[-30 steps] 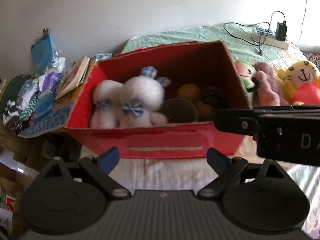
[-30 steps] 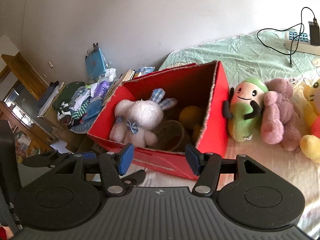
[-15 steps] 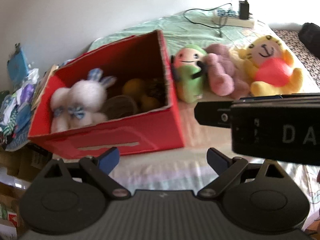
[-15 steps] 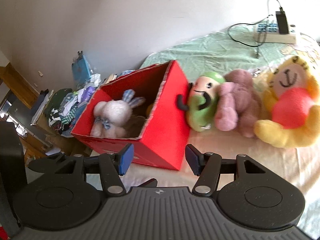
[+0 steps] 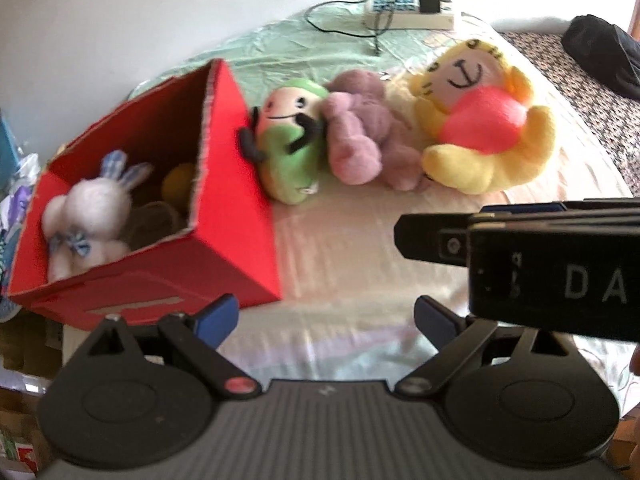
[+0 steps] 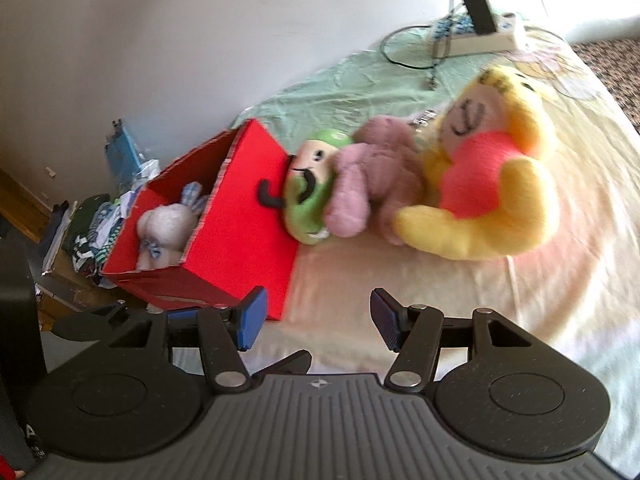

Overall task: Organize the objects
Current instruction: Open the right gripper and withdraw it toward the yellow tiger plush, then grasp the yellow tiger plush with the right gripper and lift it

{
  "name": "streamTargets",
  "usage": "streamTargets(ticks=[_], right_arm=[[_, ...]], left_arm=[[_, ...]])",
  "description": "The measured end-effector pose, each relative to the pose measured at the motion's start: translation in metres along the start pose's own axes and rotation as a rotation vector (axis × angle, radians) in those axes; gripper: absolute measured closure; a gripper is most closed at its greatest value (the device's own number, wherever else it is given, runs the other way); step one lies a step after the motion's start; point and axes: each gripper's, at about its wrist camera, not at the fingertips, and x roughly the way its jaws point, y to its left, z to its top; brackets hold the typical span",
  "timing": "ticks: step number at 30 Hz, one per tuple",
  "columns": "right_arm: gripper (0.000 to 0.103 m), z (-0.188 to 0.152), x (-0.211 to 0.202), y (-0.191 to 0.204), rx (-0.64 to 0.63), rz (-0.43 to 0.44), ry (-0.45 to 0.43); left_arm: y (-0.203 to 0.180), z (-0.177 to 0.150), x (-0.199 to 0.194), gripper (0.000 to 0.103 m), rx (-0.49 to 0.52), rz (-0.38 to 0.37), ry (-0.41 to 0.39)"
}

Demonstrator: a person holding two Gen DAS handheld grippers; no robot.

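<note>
Ahead of the right gripper (image 6: 316,318), jaws sitting wide and empty, the yellow plush (image 6: 486,184) is lying up-right on the bed. Left gripper (image 5: 326,316) is also hanging wide; red box (image 5: 236,208) up-left. Best grabbing the plush mid-body, squeezing deep.

Left gripper (image 5: 326,314) gapes empty; right gripper (image 6: 318,316) likewise.

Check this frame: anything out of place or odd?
Three plush toys lie outside the red box: green one leaning on its wall, pink one, yellow one. White bunny is inside. Nothing spilled or damaged.
</note>
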Motion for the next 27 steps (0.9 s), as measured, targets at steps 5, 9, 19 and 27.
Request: streamTargets(ticks=[5, 9, 19, 27], right_arm=[[0.043, 0.0, -0.004, -0.018, 0.047, -0.025, -0.007], [0.043, 0.001, -0.007, -0.032, 0.093, -0.05, -0.011], [0.043, 0.001, -0.01, -0.057, 0.166, -0.078, -0.021], [0.043, -0.002, -0.018, -0.08, 0.222, -0.091, -0.049]], left_arm=[[-0.018, 0.007, 0.01, 0.008, 0.047, -0.015, 0.016], [-0.026, 0.014, 0.018, 0.008, 0.073, -0.034, 0.027], [-0.043, 0.024, 0.031, 0.008, 0.122, -0.057, 0.048], [-0.048, 0.028, 0.038, 0.008, 0.128, -0.129, 0.049]])
